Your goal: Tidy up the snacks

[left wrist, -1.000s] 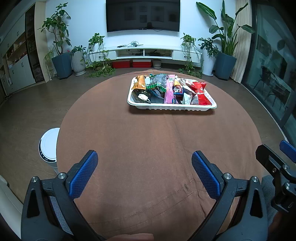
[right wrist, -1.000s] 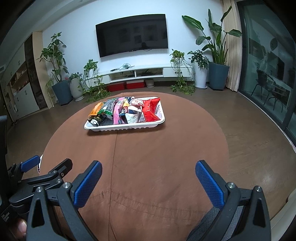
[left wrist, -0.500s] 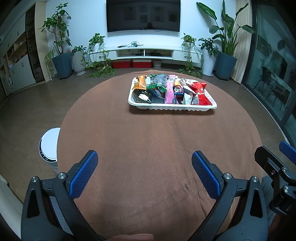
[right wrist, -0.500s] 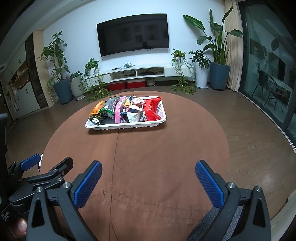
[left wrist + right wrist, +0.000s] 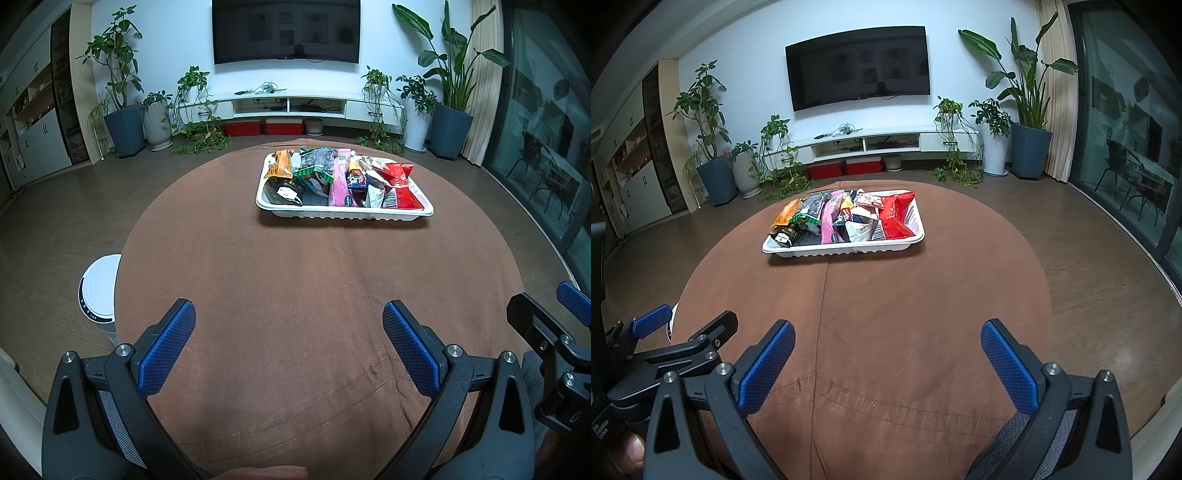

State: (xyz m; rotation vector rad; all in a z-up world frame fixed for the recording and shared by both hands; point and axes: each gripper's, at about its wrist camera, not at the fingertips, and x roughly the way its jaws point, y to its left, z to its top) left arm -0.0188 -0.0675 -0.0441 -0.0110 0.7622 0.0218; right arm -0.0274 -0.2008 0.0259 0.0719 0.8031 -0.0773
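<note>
Looking along the left gripper (image 5: 288,332) from its wrist camera, both blue-padded fingers (image 5: 168,347) are spread wide with nothing between them, held low and level over the near part of the round table (image 5: 295,280) covered in brown cloth. The white tray (image 5: 343,213) stands well ahead on the far half of the table, right of centre, packed with snack packets: an orange packet (image 5: 281,162) at its far left corner, a dark packet with a green edge (image 5: 314,160) beside it, a long pink packet (image 5: 339,181) down the middle and a red bag (image 5: 399,181) at the right end. At the right edge the right gripper (image 5: 546,314) pokes in, level with the left one. A white cylindrical bin (image 5: 99,291) stands on the floor just beside the table's left edge.

From the right wrist camera, the right gripper (image 5: 886,354) is likewise held low over the near cloth, its jaws wide apart and empty. The white tray (image 5: 846,251) sits ahead and slightly left, the red bag (image 5: 895,216) nearest its right end, the pink packet (image 5: 829,218) in the middle. The left gripper (image 5: 683,325) shows at the lower left, fingers apart, pointing towards the table. A fingertip of the person (image 5: 629,448) shows in the bottom left corner.
</note>
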